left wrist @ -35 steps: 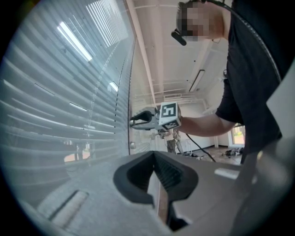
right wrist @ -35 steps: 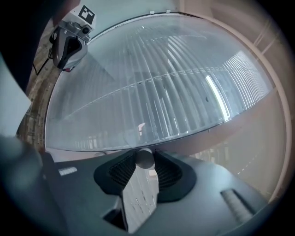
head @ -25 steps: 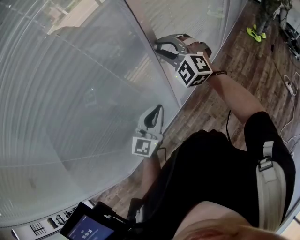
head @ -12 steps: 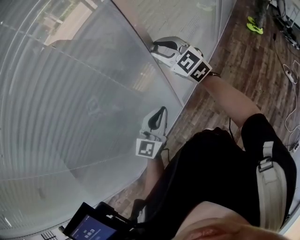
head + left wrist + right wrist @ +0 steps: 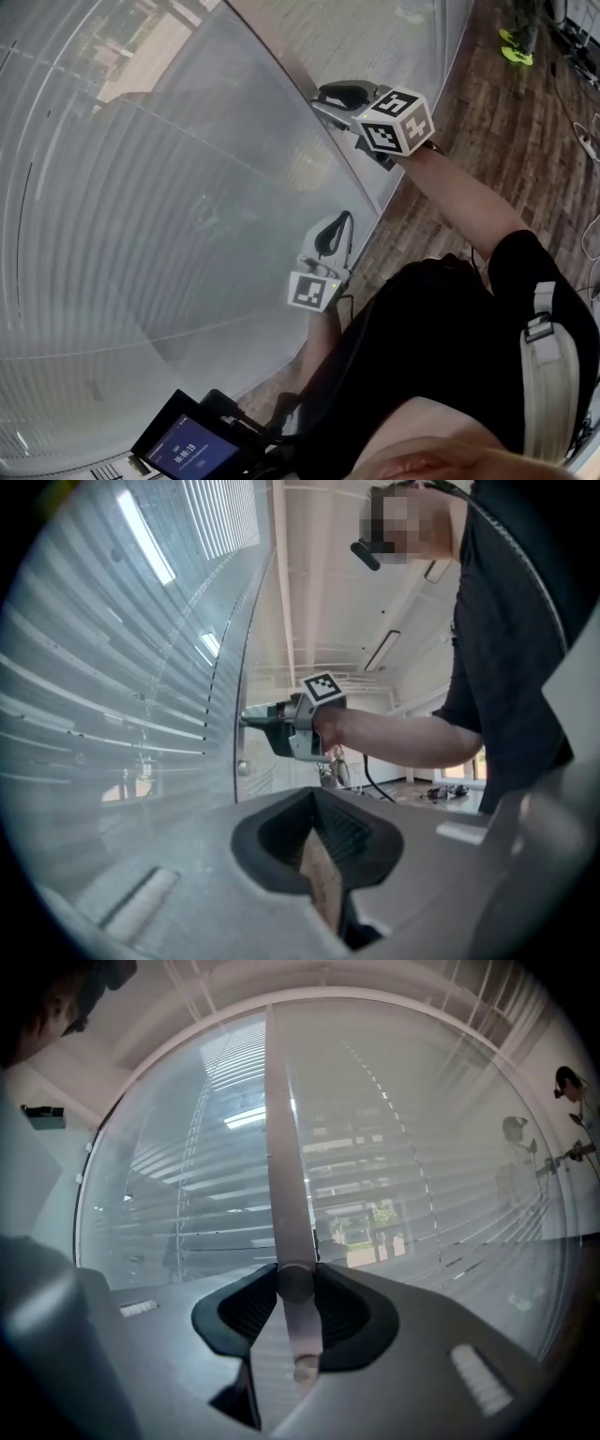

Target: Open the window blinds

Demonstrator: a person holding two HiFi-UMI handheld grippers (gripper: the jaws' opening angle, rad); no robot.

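Observation:
Pale horizontal window blinds fill the left of the head view, and daylight shows between the slats. A thin grey tilt wand hangs in front of them. My right gripper is shut on this wand, whose round shaft sits pinched between the dark pads. The left gripper view shows the right gripper reaching level to the wand. My left gripper hangs lower, close to the blinds, shut and holding nothing.
A wooden floor runs along the window's foot. A second blind panel continues to the right. Someone in yellow-green shoes stands far off, with cables nearby. A device with a lit screen sits at the bottom.
My right gripper has rolled about its own line while gripping the wand, so its marker cube now shows a different face upward. The left gripper has stayed about where it was.

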